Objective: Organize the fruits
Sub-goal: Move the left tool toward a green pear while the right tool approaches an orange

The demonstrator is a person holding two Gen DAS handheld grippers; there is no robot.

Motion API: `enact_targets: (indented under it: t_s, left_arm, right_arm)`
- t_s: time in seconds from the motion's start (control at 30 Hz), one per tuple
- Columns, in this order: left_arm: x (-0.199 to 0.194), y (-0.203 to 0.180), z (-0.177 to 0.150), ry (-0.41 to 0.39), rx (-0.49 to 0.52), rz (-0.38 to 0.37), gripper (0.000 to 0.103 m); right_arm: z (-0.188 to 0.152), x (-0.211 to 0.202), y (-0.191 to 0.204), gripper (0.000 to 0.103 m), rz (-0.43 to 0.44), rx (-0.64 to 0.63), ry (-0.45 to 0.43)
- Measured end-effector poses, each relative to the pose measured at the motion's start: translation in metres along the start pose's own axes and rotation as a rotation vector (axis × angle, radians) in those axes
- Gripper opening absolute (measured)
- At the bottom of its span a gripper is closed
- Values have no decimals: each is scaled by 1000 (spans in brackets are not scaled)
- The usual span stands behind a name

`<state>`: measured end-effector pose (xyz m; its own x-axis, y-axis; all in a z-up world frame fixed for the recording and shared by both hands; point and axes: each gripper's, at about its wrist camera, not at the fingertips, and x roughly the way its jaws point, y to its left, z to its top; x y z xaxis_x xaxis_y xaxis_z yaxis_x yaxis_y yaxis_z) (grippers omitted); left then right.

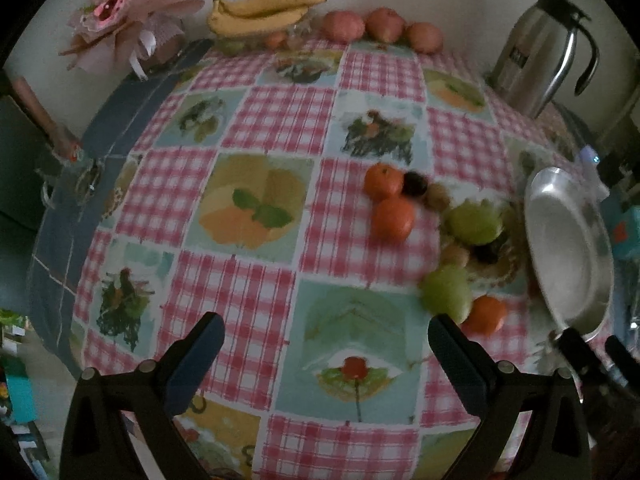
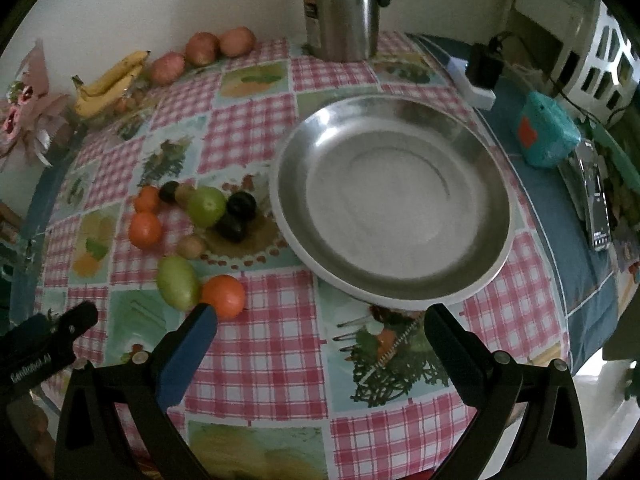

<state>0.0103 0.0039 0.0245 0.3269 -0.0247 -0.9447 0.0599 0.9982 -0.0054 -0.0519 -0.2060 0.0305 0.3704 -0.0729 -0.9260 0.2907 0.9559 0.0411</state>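
Loose fruit lies on the checked tablecloth [image 2: 260, 360]: three oranges [image 2: 223, 295], two green fruits [image 2: 176, 282], dark plums [image 2: 241, 205] and small brown fruits [image 2: 191, 246]. An empty steel plate [image 2: 392, 200] sits to their right. My right gripper [image 2: 320, 318] is open above the cloth, just in front of the plate, its left finger close to the nearest orange. In the left wrist view the same fruit cluster [image 1: 464, 220] and plate [image 1: 568, 248] lie to the right, and my left gripper [image 1: 326, 328] hangs open over the cloth with nothing between its fingers.
Bananas [image 1: 260, 12] and three reddish apples [image 1: 384, 24] line the back wall beside a pink bouquet [image 1: 124, 12]. A steel jug [image 2: 340, 8] stands at the back. A teal box [image 2: 548, 132], a charger and a remote lie on the blue cloth at right.
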Motion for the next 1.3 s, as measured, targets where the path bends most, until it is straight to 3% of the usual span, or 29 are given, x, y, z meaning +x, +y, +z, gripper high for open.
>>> enact_targets:
  t_s: [0.3,0.7,0.93,1.3]
  left_arm:
    - [-17,-8,39,-2,-64,-68,103]
    - [24,-13,57,73,-163,-86,103]
    - [43,-7,60,83,-172,-71,103]
    - [52,1,43,87,-213,-148,103]
  right_arm:
    - [29,-18,20,103,38,-9,-32]
    - [44,23,46,103,23,-16,110]
    - [51,45,61,103,4,-25,145]
    - [32,61,62,103,28,-31,172]
